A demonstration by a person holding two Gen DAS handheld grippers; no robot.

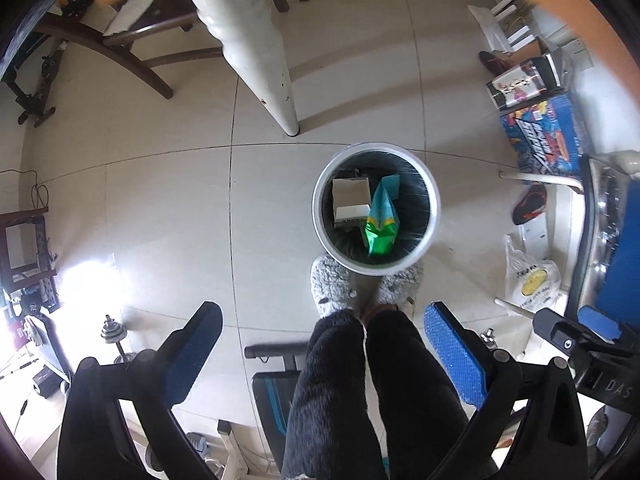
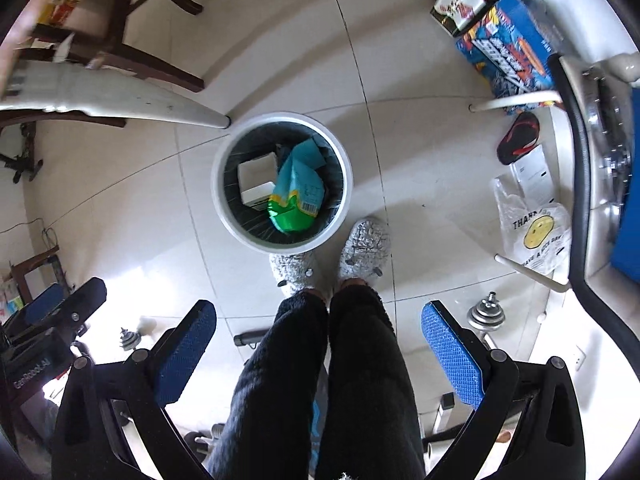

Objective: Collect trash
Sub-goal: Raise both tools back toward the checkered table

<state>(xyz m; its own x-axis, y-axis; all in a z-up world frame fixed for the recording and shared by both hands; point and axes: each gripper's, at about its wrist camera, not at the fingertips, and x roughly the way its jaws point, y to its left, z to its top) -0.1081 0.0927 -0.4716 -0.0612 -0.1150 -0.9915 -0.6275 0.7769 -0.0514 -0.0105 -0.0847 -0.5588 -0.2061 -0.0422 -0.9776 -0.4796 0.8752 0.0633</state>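
A round white trash bin [image 1: 320, 216] with a dark liner stands on the tiled floor; it also shows in the right wrist view [image 2: 218, 192]. Inside lie a green and teal snack bag [image 1: 382, 220] [image 2: 294, 200] and a white box [image 1: 352, 198] [image 2: 256, 182]. My left gripper [image 1: 324, 336] is open and empty, held high above the floor, nearer than the bin. My right gripper [image 2: 320, 332] is open and empty, also high above the floor. The right gripper also shows at the right edge of the left wrist view [image 1: 576, 328].
The person's legs and grey fluffy slippers [image 1: 332, 292] [image 2: 360, 248] stand just in front of the bin. A white table leg [image 1: 264, 60] [image 2: 160, 108] and a dark wooden chair [image 1: 132, 52] are beyond it. Boxes [image 2: 508, 52], a plastic bag [image 2: 536, 236], a sandal [image 2: 518, 140] and dumbbells [image 2: 486, 316] lie right.
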